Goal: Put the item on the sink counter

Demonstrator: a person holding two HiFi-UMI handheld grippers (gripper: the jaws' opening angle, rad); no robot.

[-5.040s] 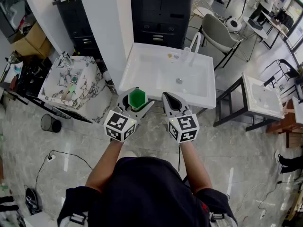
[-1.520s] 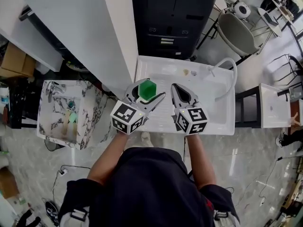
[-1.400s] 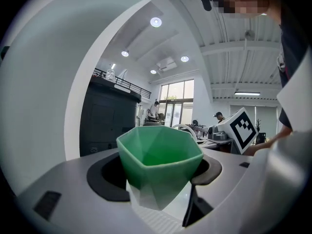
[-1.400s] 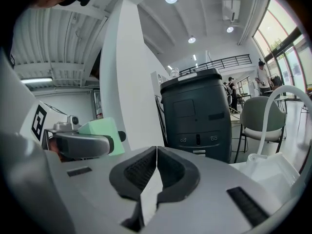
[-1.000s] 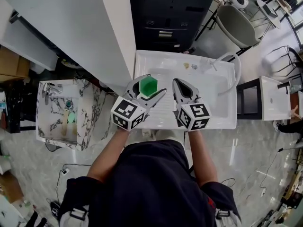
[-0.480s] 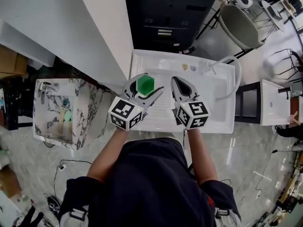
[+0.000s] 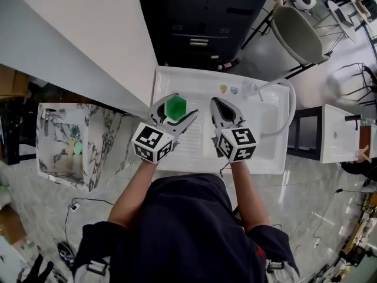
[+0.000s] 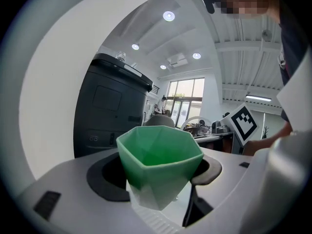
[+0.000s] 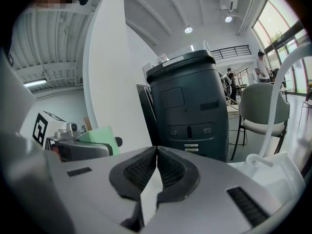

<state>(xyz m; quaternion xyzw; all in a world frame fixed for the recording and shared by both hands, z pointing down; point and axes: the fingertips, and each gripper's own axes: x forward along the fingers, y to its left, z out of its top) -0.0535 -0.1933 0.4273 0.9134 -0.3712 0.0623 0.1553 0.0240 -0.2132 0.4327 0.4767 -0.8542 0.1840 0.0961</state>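
while both arms reach over sink | left tongs clamp green cup | right tongs together

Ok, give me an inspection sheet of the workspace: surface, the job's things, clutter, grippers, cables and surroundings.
Surface: white sink unit, with a ridged counter left of its basin.
Job's things: green cup, upright, seen over the counter, not yet set down.
Clutter: small items on the sink's back ledge, too small to identify; white faucet.
Grippers: left gripper shut on the green cup; right gripper shut, nothing between its jaws.
Cables: cable with plug on the floor at left.
Surroundings: black cabinet behind the sink, marble-pattern sink unit, grey chair.
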